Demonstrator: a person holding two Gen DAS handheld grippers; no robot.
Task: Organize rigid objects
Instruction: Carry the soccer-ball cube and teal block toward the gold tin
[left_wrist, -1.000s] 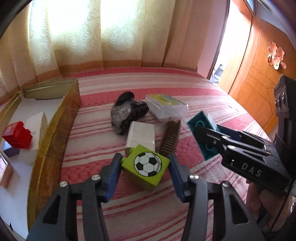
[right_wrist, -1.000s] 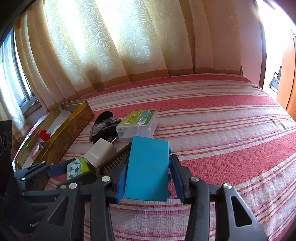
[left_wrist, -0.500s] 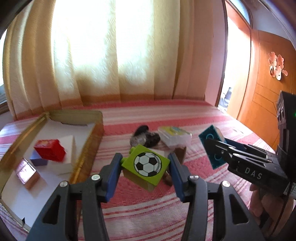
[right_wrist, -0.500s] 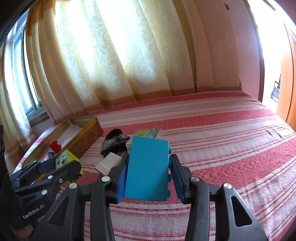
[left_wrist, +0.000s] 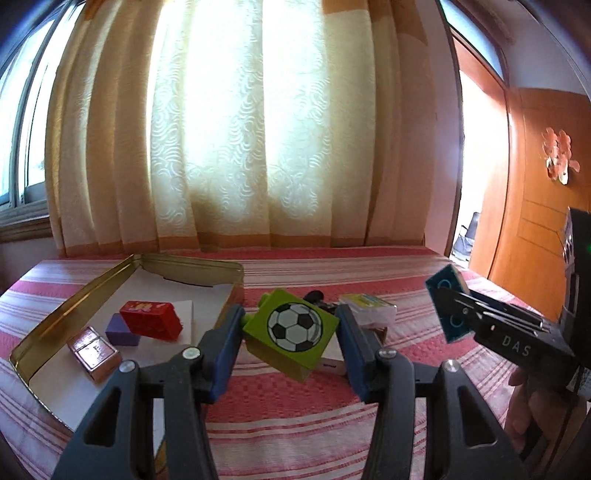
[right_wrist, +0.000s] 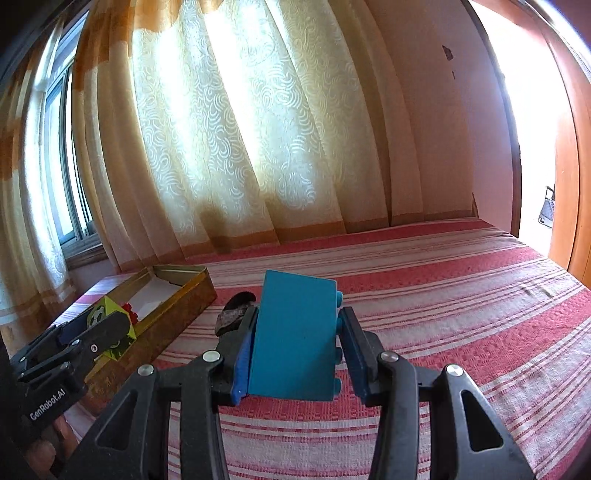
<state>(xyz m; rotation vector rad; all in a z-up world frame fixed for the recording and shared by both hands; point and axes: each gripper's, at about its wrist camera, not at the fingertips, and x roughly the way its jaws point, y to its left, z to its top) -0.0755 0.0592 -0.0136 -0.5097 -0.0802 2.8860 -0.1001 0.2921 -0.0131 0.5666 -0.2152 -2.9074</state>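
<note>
We're in a bedroom at home: a bed with a red-and-white striped bedspread (right_wrist: 443, 295) fills the floor of the shot, cream patterned curtains (left_wrist: 240, 129) glow over a window (right_wrist: 70, 184), and a wooden door (left_wrist: 535, 203) wearing a flower decoration (left_wrist: 557, 155) stands right.

White charger (left_wrist: 332, 360) and dark stone (left_wrist: 321, 300) largely hidden behind the green football block (left_wrist: 291, 334).

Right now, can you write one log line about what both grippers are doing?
left gripper: shut on green soccer block | right gripper: shut on blue block | both held above bed | gold tin: open, not reached
</note>
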